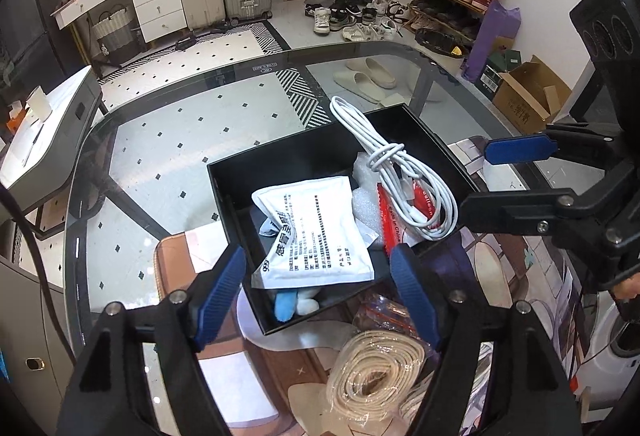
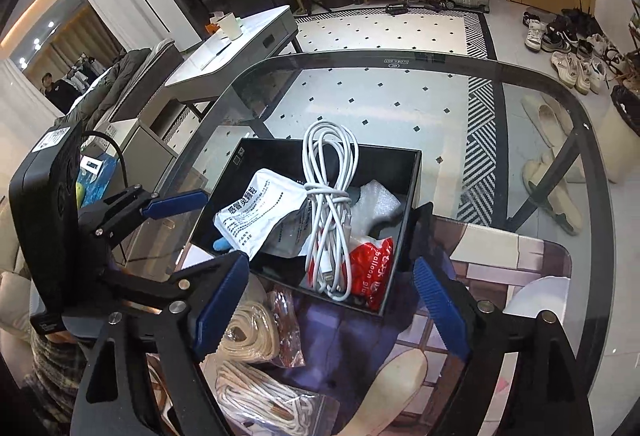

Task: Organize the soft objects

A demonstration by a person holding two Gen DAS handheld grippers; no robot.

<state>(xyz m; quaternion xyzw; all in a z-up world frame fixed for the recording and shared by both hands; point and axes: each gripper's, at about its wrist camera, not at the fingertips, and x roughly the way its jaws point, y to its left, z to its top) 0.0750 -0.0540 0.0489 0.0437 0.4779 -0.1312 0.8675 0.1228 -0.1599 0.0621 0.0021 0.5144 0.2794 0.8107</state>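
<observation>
A black box (image 1: 280, 164) (image 2: 408, 196) stands on the glass table. In it lie a white printed pouch (image 1: 316, 232) (image 2: 260, 212), a coiled white cable (image 1: 404, 176) (image 2: 332, 212), a red balloon packet (image 1: 390, 224) (image 2: 372, 268), white foam (image 2: 378, 202) and a blue and white soft item (image 1: 292, 306). My left gripper (image 1: 320, 300) is open and empty just before the box's near edge. My right gripper (image 2: 332, 308) is open and empty at the box's near side. Bagged beige rope coils (image 1: 372, 368) (image 2: 248, 332) lie outside the box, below both grippers.
A printed mat (image 2: 500, 260) covers the table's near part. A clear bag with red items (image 2: 286, 328) lies by the rope. A white cord bundle (image 2: 264, 400) lies nearest. The glass table edge (image 1: 80, 196) curves at left. Each gripper shows in the other's view (image 1: 520, 172) (image 2: 160, 212).
</observation>
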